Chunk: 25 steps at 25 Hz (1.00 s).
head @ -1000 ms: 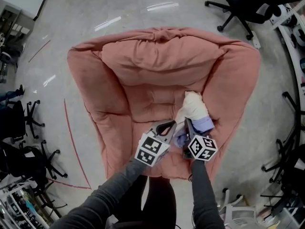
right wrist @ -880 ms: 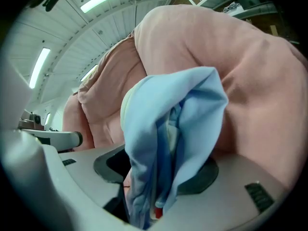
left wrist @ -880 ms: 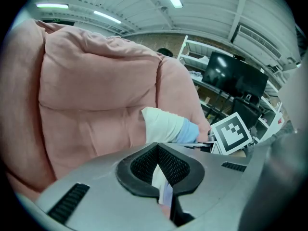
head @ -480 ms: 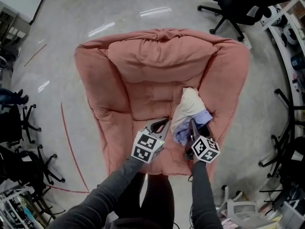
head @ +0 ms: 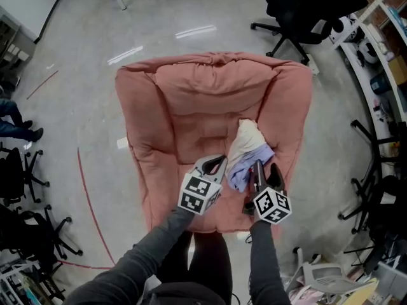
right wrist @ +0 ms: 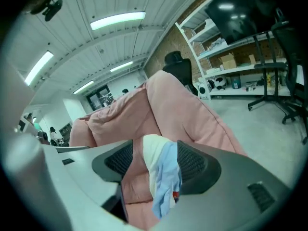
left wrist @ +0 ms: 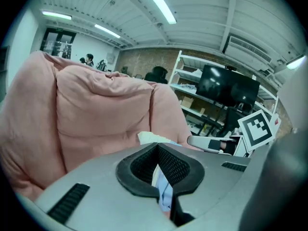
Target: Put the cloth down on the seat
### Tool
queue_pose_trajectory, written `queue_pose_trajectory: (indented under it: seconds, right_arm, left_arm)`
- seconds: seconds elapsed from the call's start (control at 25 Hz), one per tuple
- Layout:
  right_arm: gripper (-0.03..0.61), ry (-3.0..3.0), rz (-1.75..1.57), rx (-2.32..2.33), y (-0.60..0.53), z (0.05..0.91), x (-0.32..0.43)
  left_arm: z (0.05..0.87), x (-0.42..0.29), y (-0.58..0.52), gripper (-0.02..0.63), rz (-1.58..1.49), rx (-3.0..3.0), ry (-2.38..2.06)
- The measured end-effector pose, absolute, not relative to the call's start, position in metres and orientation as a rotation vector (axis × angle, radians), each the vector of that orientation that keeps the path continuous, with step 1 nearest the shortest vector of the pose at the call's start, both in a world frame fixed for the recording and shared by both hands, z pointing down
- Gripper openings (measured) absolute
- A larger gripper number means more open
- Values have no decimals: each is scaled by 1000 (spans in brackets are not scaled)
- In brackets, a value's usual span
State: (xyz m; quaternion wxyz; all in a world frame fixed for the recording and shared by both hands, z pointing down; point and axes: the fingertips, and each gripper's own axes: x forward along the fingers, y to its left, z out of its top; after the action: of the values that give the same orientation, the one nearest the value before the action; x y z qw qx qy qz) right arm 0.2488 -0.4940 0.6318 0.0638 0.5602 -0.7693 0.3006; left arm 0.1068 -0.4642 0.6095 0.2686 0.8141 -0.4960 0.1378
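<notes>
– Pink seat point(head: 184, 113) is carrying the bunched cloth point(head: 247, 151) near its right edge.
– Jaws of the right gripper point(head: 266, 171), just opening, are standing wide, nothing clamped between them; left gripper point(head: 216, 164) is sitting closed, empty. I'm advising drawing both straight clear, not snagging a fold.

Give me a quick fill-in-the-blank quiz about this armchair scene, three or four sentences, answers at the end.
The cloth lies on the pink armchair's ___.
The cloth is partly cream, partly light ___.
In the head view, the cloth sits toward the armchair's ___ side.
The office chair beyond the armchair is ___.
Missing words: seat; blue; right; black.
</notes>
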Motion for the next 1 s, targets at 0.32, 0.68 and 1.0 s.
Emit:
queue_pose_trajectory:
  seconds: [0.32, 0.68, 1.0]
  right_arm:
    - [106, -2584, 591, 1717, -494, 503, 182]
    - [35, -2704, 418, 1727, -458, 416, 133]
    - [14, -2689, 337, 1735, -431, 386, 117]
  left_arm:
    - [519, 84, -466, 8, 243, 2334, -1456]
    - [439, 60, -442, 8, 112, 2420, -1550]
    - [395, 48, -416, 8, 56, 2479, -1616]
